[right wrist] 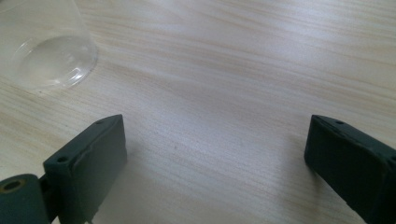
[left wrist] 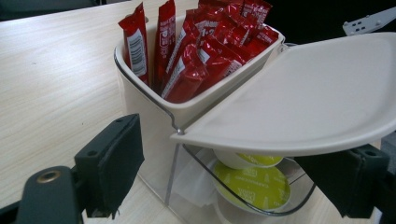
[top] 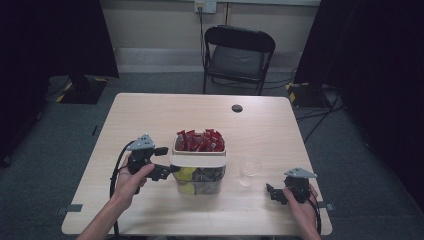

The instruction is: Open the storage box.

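Left gripper [left wrist: 233, 172] straddles clear container [left wrist: 196, 186], its white lid [left wrist: 317, 98] half-raised.

Left tool [top: 167, 159] gapes at the container's [top: 199, 170] left side; right tool [top: 272, 192] rests agape, well right of it.

Black folding chair [top: 239, 56] beyond the wooden table [top: 150, 112].

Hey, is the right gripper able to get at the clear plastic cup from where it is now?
Probably yes. The right gripper rests open on the table, and the clear cup stands just ahead of it with bare wood between. The container sits off to the cup's other side.
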